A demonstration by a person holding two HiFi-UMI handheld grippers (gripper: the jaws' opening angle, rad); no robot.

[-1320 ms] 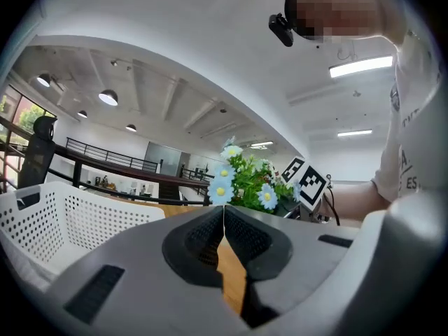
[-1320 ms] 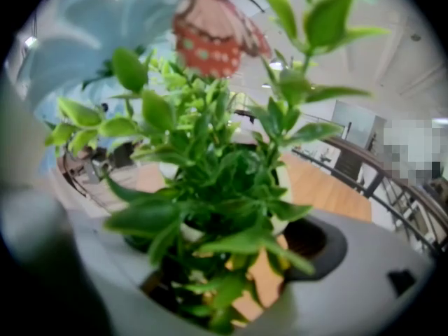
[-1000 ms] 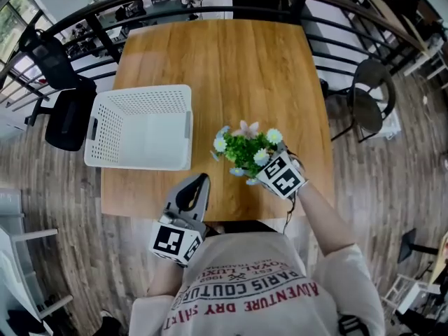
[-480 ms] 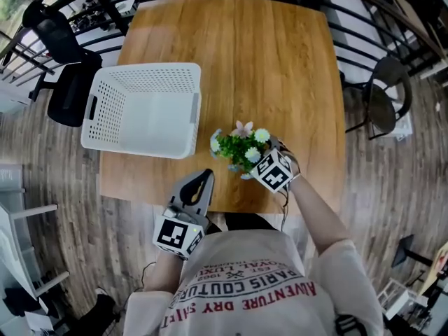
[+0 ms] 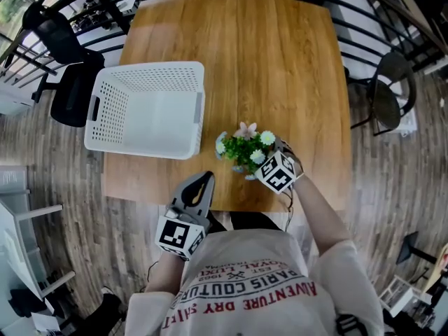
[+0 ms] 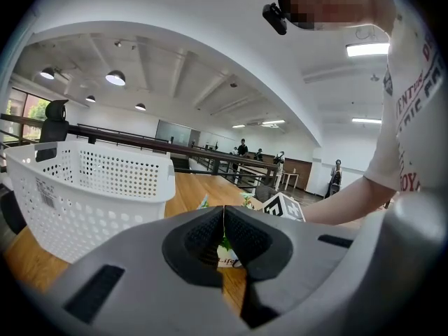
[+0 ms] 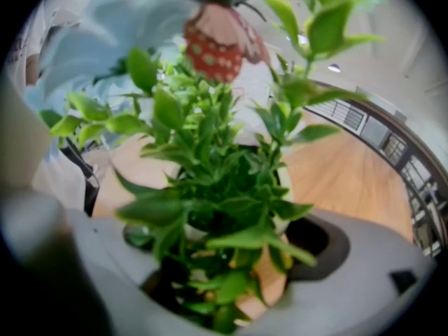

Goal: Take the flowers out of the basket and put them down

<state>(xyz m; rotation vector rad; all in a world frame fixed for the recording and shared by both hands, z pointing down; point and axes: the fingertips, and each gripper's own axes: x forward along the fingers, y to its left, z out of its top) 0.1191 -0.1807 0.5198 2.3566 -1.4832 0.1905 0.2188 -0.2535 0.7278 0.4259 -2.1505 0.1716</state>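
Grey left gripper (image 5: 201, 185): jaws together on nothing, parked off the table's near edge, out of the way.
Right gripper (image 7: 231, 261): clamped around the flowers (image 5: 245, 148) so they stand upright.
Flowers: over the table (image 5: 280, 61), possibly touching down.
Basket (image 5: 112, 110): beyond, emptied.

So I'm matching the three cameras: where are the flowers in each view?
Head view: flowers low centre, at the right hand-held gripper.
Left gripper view: flowers small, centre, beyond the shut jaws.
Right gripper view: flowers fill the centre.
Shared landmark: the wooden table.
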